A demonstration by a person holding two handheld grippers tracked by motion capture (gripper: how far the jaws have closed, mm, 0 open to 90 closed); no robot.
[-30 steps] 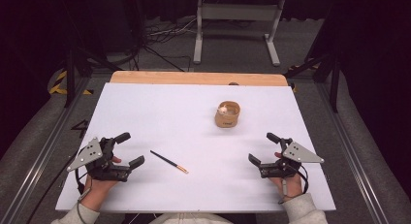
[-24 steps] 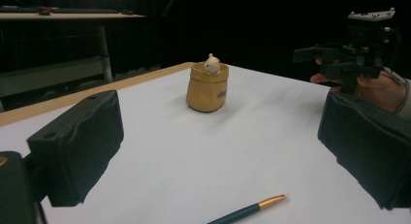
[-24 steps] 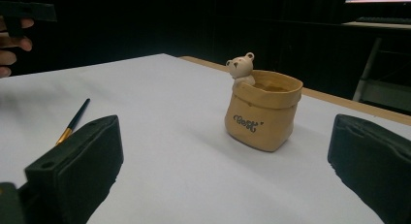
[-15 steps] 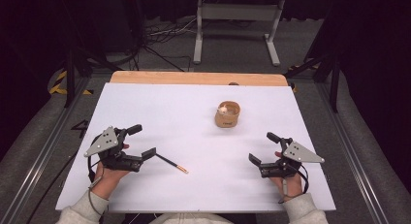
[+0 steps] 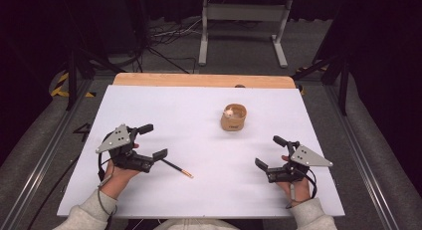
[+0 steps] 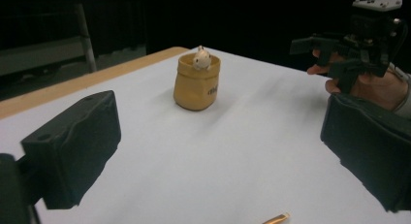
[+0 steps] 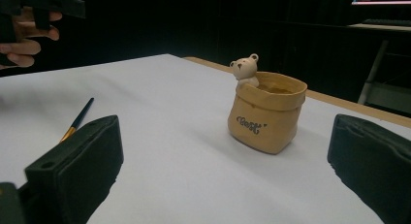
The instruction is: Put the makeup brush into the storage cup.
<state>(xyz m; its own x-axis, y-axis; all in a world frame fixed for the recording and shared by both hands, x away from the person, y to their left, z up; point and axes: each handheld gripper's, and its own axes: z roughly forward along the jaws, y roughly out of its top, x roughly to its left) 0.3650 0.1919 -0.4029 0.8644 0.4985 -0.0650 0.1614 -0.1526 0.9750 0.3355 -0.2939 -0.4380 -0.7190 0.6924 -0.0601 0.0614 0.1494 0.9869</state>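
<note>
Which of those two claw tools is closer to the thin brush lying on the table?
The left gripper: its near jaw is right at the dark end of the brush. The right gripper hangs well off to the other side, open and holding nothing.

Bare table [image 5: 164, 110] lies between the grippers; only the pot [image 5: 233, 117] stands midway.

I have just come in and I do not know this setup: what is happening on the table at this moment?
A person holds a gripper in each hand over a white table. The left gripper, jaws open, is at the dark end of a thin brush lying flat, not gripping it yet. The right gripper, also open, holds nothing and is apart from everything. Farther back stands a small tan pot with a little bear figure at its rim, untouched.
</note>
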